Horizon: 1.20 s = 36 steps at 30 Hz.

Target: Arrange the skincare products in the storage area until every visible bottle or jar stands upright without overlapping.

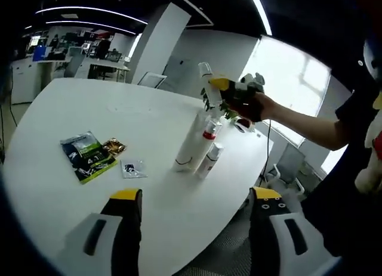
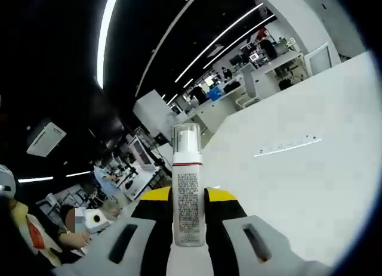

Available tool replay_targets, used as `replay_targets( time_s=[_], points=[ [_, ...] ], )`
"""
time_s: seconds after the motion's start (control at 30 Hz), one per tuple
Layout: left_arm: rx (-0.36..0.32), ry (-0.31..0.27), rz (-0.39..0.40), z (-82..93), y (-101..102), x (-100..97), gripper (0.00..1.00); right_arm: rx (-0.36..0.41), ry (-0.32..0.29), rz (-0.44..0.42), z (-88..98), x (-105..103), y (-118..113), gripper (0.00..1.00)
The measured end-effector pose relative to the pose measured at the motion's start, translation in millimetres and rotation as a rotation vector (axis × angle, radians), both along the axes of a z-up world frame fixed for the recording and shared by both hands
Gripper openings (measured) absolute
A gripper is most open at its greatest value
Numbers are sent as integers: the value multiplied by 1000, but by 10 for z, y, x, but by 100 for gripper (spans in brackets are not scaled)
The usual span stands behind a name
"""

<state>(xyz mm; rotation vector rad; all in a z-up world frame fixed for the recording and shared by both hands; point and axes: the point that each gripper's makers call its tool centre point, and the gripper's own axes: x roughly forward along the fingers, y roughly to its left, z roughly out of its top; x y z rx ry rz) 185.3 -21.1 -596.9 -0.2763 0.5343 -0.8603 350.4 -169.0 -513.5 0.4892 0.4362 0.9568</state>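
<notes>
1. Your left gripper view sits back from the white table (image 1: 71, 109), above its near edge, looking out between the left gripper (image 1: 194, 198) jaws across the tabletop toward the bright window (image 1: 286, 79).
2. Your right gripper (image 1: 224, 91) shows ahead and to the right of that claw, raised over the table.
3. Your right gripper view is rolled hard, very close to the pump bottle (image 2: 187, 192) standing between its jaws, facing the office ceiling lights.
4. Shared: the table, that bottle, and the office desks beyond.
</notes>
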Motion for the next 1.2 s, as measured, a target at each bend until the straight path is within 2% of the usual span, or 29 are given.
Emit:
replay_targets(
  time_s=[0.1,0.2,0.33,0.4,0.5,0.7,0.77,1.03,1.2],
  points=[
    [-25,-10,-20,98,-58,-2,65,34,-47,57,88,-186,117,19],
    [-74,-15,-36,228,-127,-15,62,84,-67,100,136,-376,217,19],
    [-139,-28,-56,426,-224,-21,58,121,-81,151,82,-676,353,19],
    [-167,-32,-71,520,-274,-35,56,159,-59,178,48,-829,433,19],
    [-217,-31,-88,625,-342,-43,54,197,-57,204,-6,-1002,520,19],
    [-321,-9,-141,860,-518,-81,48,304,-11,270,-5,-1345,687,19],
    [-339,-8,-161,922,-567,-87,45,300,0,293,-53,-1450,753,19],
    [-371,6,-204,1005,-688,-60,42,339,18,385,-60,-1769,890,19],
    [-396,24,-236,1043,-741,-95,40,372,14,431,17,-1871,902,19]
  ],
)
